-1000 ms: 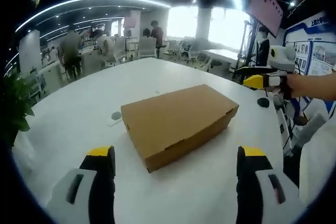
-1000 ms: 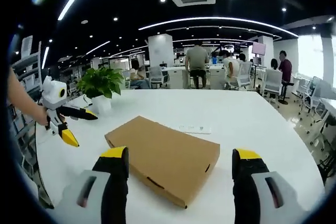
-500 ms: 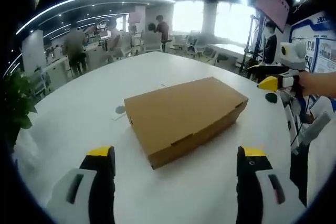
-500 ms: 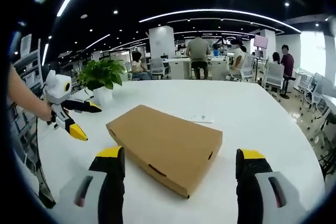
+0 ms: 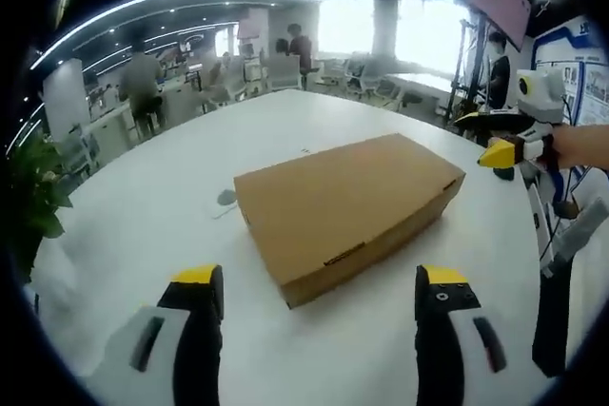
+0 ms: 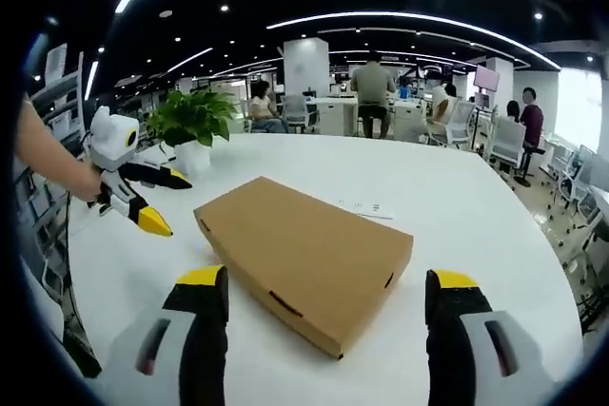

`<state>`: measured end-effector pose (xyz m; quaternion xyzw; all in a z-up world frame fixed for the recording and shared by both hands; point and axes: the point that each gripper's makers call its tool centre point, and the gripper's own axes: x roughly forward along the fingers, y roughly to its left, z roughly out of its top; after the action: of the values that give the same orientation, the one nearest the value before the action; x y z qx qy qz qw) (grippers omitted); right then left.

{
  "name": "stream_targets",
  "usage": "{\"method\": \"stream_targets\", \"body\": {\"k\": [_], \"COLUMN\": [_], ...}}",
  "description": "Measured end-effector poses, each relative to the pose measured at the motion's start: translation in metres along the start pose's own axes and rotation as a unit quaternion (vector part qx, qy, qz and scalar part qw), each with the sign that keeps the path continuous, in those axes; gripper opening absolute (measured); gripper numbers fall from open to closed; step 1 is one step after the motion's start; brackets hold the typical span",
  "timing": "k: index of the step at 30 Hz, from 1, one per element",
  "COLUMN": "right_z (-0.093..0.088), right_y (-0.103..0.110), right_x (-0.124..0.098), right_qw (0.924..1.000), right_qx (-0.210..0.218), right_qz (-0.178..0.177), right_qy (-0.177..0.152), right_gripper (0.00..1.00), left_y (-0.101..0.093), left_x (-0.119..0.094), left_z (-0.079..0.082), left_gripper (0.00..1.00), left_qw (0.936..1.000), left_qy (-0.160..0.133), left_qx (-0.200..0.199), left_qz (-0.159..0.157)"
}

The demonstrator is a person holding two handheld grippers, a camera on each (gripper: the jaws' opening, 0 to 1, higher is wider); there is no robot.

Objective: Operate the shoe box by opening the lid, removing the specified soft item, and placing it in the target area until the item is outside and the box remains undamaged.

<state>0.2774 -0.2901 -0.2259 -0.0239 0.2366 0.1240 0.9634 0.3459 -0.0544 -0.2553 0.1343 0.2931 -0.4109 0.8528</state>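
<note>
A closed brown cardboard shoe box [image 5: 350, 206] lies flat on the white table [image 5: 171, 197]; the same shoe box [image 6: 304, 252] lies ahead in the right gripper view. My left gripper [image 5: 322, 306] is open, its yellow-tipped jaws short of the box's near corner. My right gripper [image 6: 322, 311] is open too, straddling the box's near edge from above the table. The right gripper [image 5: 504, 145] shows held by a hand at the far right of the left gripper view. The left gripper [image 6: 143, 202] shows at the left of the right gripper view. The box's contents are hidden.
A potted plant [image 6: 193, 125] stands at the table's far left edge. A small grey disc [image 5: 226, 198] and a flat white remote-like thing [image 6: 364, 208] lie by the box. People and desks fill the office behind. A stand with equipment [image 5: 557, 235] is beside the table.
Both views have drifted a little closer to the box. In the left gripper view, the jaws stand slightly nearer together than before. The box has not moved.
</note>
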Motion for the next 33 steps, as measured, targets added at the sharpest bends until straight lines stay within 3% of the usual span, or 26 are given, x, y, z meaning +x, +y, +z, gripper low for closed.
{"method": "stream_targets", "body": {"k": [3, 5, 6, 7, 9, 11, 13, 15, 16, 20, 21, 25, 29, 33], "right_z": [-0.004, -0.023, -0.026, -0.030, -0.034, -0.037, -0.038, -0.027, -0.024, -0.013, -0.017, -0.022, -0.024, -0.028], "right_y": [0.000, -0.002, -0.002, -0.001, -0.002, -0.002, -0.002, -0.002, -0.003, -0.008, -0.003, 0.002, 0.005, 0.009], "right_x": [0.001, 0.000, 0.000, 0.000, 0.001, 0.003, 0.007, 0.014, 0.016, 0.022, 0.026, 0.034, 0.038, 0.042], "right_qw": [1.0000, 0.9983, 0.9979, 0.9975, 0.9972, 0.9966, 0.9965, 0.9980, 0.9980, 0.9986, 0.9990, 0.9979, 0.9988, 0.9982], "right_qx": [-0.001, -0.004, -0.004, 0.012, 0.021, 0.017, 0.003, -0.028, -0.033, -0.033, -0.013, -0.041, -0.027, -0.031], "right_qz": [0.000, -0.010, -0.011, -0.009, -0.009, -0.009, -0.007, -0.003, -0.009, -0.026, -0.013, -0.001, 0.000, -0.001], "right_qy": [0.008, 0.058, 0.063, 0.069, 0.071, 0.080, 0.083, 0.056, 0.052, 0.033, 0.042, 0.050, 0.042, 0.051], "right_gripper": [0.90, 0.94, 0.93, 0.93, 0.94, 0.94, 0.93, 0.93, 0.95, 1.00, 1.00, 1.00, 0.94, 0.92], "left_y": [0.002, 0.002, 0.007, 0.017, 0.022, 0.020, 0.010, 0.013, 0.013, 0.005, 0.007, 0.005, 0.004, 0.005], "left_x": [0.005, 0.011, 0.011, 0.013, 0.016, 0.018, 0.024, 0.029, 0.031, 0.036, 0.038, 0.041, 0.047, 0.048], "left_z": [-0.001, -0.004, -0.007, -0.003, 0.004, 0.005, -0.002, -0.002, 0.001, 0.002, 0.005, 0.006, -0.002, 0.000], "left_gripper": [0.81, 0.78, 0.75, 0.74, 0.73, 0.74, 0.84, 0.86, 0.86, 0.94, 0.99, 0.99, 0.99, 0.88], "left_qw": [1.0000, 0.9978, 0.9970, 0.9968, 0.9959, 0.9957, 0.9929, 0.9954, 0.9983, 0.9989, 0.9991, 0.9988, 0.9990, 0.9992], "left_qy": [0.006, 0.007, 0.016, 0.003, -0.012, -0.005, 0.023, 0.027, 0.022, 0.033, 0.028, 0.024, 0.033, 0.028], "left_qx": [0.002, -0.064, -0.076, -0.077, -0.086, -0.091, -0.115, -0.091, -0.052, -0.025, -0.026, -0.041, -0.028, -0.027], "left_qz": [0.002, -0.013, 0.000, 0.022, 0.023, 0.014, -0.020, -0.014, -0.015, -0.024, -0.017, -0.014, -0.013, -0.008]}}
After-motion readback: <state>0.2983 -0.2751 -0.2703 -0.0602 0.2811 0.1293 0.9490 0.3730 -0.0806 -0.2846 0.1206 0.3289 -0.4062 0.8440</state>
